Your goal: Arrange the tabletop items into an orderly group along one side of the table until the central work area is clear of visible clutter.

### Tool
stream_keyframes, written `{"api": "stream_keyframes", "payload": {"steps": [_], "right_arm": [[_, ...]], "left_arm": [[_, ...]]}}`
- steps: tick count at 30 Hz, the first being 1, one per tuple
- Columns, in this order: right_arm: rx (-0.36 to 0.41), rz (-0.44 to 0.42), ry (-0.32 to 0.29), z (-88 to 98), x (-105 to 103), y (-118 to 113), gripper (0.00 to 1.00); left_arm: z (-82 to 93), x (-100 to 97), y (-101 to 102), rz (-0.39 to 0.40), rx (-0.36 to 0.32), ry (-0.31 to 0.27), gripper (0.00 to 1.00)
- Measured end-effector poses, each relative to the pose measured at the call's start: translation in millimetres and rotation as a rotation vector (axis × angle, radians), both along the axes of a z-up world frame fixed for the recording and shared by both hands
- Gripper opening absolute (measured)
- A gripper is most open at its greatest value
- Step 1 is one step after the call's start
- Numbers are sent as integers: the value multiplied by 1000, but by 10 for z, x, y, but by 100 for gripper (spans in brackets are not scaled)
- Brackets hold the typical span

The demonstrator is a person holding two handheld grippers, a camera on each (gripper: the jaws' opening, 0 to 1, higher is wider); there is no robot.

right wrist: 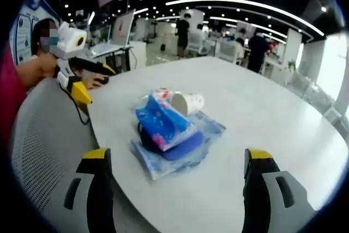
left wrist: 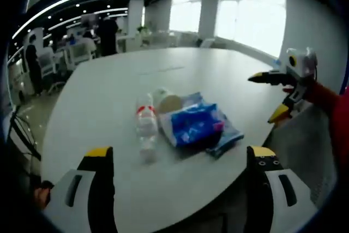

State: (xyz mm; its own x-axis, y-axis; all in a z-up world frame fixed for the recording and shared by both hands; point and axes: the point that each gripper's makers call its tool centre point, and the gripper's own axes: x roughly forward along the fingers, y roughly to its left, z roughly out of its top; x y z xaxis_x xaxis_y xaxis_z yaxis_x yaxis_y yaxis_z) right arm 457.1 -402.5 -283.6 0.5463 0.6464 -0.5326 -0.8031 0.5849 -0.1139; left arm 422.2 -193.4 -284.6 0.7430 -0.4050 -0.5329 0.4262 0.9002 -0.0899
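Note:
A small heap lies near the edge of the white table: a clear plastic bottle on its side, a paper cup tipped over, a blue tissue pack and a flat blue packet under it. My left gripper is open, short of the heap and holding nothing. In from the right comes my right gripper, open and off the table's edge. In the right gripper view the tissue pack, cup and flat packet lie ahead of my open right gripper. My left gripper is open at the upper left.
A grey mesh chair back stands close at the table's edge, also visible as the chair on the right. A laptop sits on a desk behind. People and office desks fill the background. The table's far half is bare.

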Motion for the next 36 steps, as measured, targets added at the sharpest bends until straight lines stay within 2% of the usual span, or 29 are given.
{"api": "stream_keyframes", "payload": {"steps": [36], "right_arm": [[-3, 4, -4, -6, -6, 4, 99]], "left_arm": [[-40, -12, 6, -6, 20, 12, 97]]}}
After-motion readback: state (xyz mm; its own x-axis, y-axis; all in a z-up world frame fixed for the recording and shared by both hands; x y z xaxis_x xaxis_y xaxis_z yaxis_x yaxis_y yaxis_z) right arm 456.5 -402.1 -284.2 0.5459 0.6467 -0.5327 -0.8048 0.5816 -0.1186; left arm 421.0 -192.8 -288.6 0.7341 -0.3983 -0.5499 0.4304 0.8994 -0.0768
